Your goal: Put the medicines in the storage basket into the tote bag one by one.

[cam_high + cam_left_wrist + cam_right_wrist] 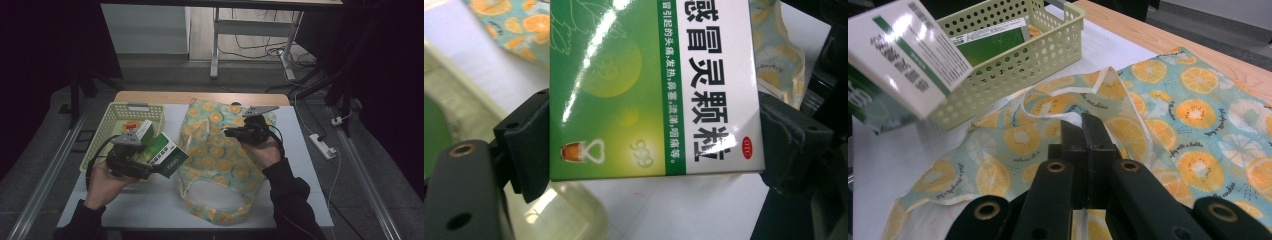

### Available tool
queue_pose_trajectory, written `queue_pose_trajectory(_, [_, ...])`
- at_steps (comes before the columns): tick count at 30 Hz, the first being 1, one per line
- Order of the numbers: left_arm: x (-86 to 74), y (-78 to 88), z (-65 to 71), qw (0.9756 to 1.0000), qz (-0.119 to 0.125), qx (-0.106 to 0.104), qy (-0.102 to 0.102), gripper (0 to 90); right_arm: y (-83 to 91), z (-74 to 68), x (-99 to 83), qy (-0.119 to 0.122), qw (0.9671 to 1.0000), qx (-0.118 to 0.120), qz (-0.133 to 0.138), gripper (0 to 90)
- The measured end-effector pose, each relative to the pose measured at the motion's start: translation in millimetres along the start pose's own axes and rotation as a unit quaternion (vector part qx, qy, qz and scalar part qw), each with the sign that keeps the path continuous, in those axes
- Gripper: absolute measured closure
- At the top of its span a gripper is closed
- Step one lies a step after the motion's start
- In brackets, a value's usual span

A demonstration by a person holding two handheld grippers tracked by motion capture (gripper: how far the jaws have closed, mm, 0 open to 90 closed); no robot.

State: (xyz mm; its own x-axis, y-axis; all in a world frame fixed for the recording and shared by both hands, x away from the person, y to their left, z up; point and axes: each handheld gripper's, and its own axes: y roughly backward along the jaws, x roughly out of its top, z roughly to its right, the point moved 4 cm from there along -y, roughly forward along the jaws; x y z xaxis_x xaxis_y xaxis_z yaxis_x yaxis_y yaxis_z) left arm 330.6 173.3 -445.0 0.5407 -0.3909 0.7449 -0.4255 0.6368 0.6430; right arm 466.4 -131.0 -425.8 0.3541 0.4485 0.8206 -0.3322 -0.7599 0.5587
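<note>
A: How far had the work been carried, taken from the table [300,150] downward?

B: On the table a fruit-print bag [215,150] was laid flat, its mouth toward the person, and beside it a pale green basket [107,125] was stood. Packing was judged to be barely begun: nothing could be made out inside the bag.

A: And the basket?

B: At least one green and white box [993,40] was left in it, so more transfers were judged to be owed.

A: Where was the medicine box [654,85] held?

B: It was gripped across its width by the left claw [159,167], lifted clear of the table between basket and bag, not yet at the opening.

A: The right claw [1083,135]?

B: Its jaws were pressed together over the bag's cloth near a fold; whether fabric was actually pinched could not be told
</note>
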Motion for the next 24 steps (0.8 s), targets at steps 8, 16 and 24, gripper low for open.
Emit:
queue_pose_trajectory(8, [6.1,-22.7,14.5,0.9995,-0.014,-0.021,-0.02,16.7,-0.9,-0.6,0.1,0.001,1.0,0.0,0.0,89.7])
queue_pose_trajectory(16, [10.6,-44.5,27.0,0.9982,-0.029,-0.041,-0.033,16.7,-0.5,-2.6,1.0,0.005,1.0,0.004,0.003,89.7])
queue_pose_trajectory(24, [12.1,-65.5,34.7,0.9968,-0.049,-0.048,-0.041,16.7,-1.6,-4.0,1.2,0.007,1.0,0.005,0.002,89.7])
